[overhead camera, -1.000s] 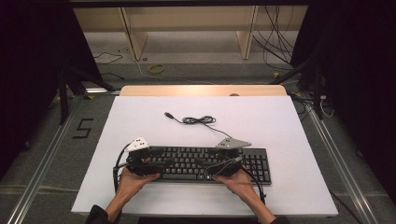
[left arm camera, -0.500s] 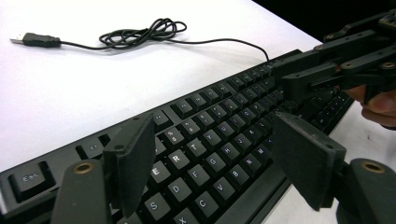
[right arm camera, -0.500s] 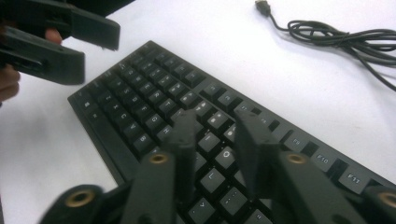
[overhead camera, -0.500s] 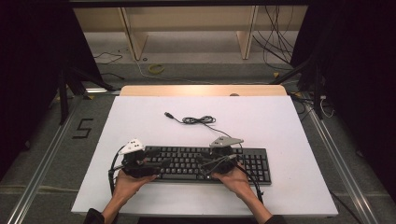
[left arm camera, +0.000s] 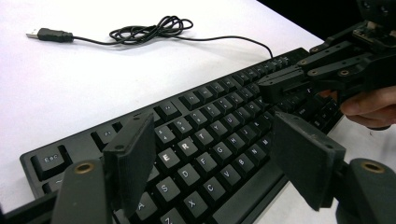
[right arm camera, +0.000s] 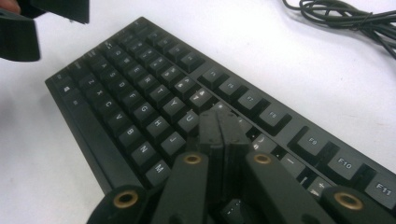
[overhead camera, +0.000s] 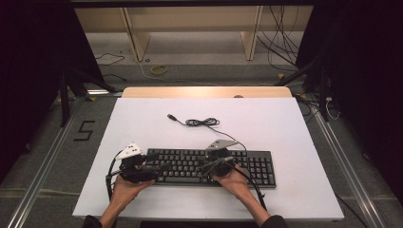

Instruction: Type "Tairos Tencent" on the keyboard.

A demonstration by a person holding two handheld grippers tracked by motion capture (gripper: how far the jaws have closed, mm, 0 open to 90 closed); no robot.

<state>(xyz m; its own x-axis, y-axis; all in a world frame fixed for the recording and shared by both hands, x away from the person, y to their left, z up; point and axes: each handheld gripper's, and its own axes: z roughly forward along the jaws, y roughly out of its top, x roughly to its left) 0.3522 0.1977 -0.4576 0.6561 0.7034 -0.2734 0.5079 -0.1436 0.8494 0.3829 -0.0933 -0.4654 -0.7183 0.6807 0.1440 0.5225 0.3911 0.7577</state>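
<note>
The left tongs [overhead camera: 157, 164] sit at the lower left of the high view, held in the person's left hand [overhead camera: 124, 186] over the left end of the black keyboard [overhead camera: 256, 166]. In the left gripper view their two jaws stand wide apart with nothing between them, hovering above the letter keys around E, R and T. The keyboard lies across the lower middle of the white counter [overhead camera: 285, 123], long side parallel to the near edge (its Esc corner shows at the lower left of the left gripper view). Behind it, toward the upper middle of the high view, the keyboard's cable [overhead camera: 202, 122] lies in a loose coil ending in a USB plug [overhead camera: 172, 117] that rests on the bare counter, well apart from both tongs. Right of centre, the right tongs [overhead camera: 205, 167] in the right hand [overhead camera: 234, 179] have just been closing: in the right gripper view the jaws meet flat against each other with nothing between them, tips over the keys near U and the number row.
</note>
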